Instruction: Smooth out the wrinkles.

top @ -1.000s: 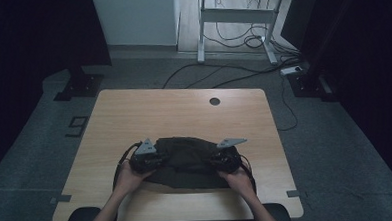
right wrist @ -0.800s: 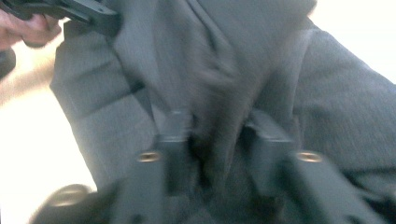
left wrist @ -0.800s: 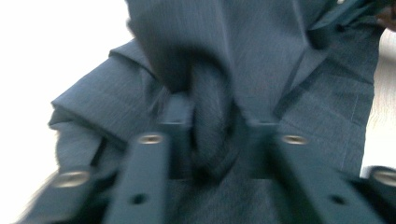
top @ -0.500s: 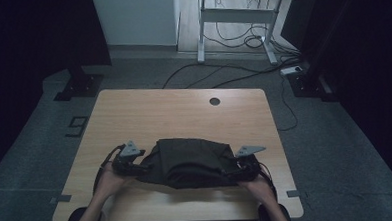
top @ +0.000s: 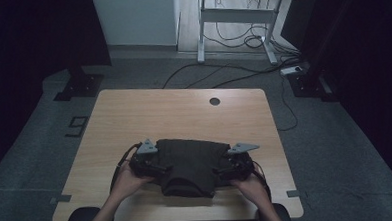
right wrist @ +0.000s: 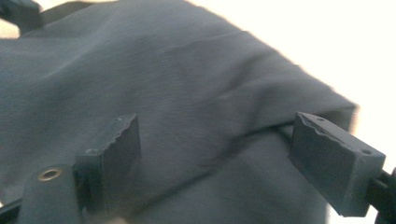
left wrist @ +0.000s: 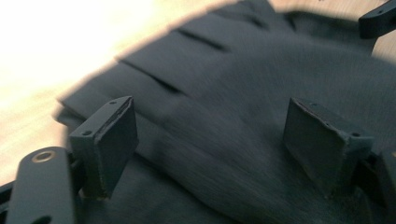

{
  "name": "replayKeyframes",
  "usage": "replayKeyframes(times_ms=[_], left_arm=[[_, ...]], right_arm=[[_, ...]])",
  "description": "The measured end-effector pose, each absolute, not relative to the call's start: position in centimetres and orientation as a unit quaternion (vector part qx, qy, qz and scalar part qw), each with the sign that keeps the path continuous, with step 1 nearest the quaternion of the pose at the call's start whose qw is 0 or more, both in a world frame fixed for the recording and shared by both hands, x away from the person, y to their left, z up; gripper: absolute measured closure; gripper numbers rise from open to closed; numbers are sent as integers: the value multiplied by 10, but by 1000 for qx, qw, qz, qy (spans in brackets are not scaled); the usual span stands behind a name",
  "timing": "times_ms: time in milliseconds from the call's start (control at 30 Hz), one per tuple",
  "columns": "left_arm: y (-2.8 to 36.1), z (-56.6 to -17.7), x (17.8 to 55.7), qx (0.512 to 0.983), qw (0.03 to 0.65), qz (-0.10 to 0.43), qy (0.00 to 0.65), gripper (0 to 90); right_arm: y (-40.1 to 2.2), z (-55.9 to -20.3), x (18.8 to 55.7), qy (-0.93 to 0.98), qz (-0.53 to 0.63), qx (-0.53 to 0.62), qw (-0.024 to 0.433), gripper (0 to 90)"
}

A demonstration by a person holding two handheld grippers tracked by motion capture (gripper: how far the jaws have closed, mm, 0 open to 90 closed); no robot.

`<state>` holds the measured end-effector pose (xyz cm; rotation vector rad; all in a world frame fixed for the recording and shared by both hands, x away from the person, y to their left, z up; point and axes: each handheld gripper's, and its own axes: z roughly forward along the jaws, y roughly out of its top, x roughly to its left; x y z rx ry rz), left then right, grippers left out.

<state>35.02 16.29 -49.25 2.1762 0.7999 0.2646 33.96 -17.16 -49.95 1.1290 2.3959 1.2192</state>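
A dark grey folded cloth garment (top: 189, 163) lies on the near half of the light wooden worktop (top: 184, 116), roughly at the middle between its left and right edges, with a narrower folded flap reaching toward the near edge. The left tool (top: 154, 168) sits at the garment's left side and the right tool (top: 225, 170) at its right side, each in one of the person's hands, whose forearms come in from the near edge.

In the left gripper view, the left tool (left wrist: 210, 144) has its jaws spread wide apart above the pleated grey fabric (left wrist: 224, 93); the jaws have just been opening, and the cloth lies below and between them without the pads (left wrist: 112, 140) pressing on it. In the right gripper view, the right tool (right wrist: 215, 158) is likewise released, its jaws having just been opening, with the smooth fabric (right wrist: 163, 74) lying flat beneath and a folded edge running toward the right pad (right wrist: 331, 158).

A small dark round hole (top: 214, 101) marks the far part of the worktop, well apart from the garment.
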Motion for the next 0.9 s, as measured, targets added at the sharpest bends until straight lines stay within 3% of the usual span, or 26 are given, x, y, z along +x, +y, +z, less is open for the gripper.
replayKeyframes(times_ms=[400, 900], left_arm=[[175, -528, 337, 866, 341, 106, 351, 158], [178, -539, 362, 849, 356, 105, 375, 106]], right_arm=[[-151, -535, 330, 842, 346, 399, 108, 136], [-152, -544, 356, 833, 354, 408, 115, 114]])
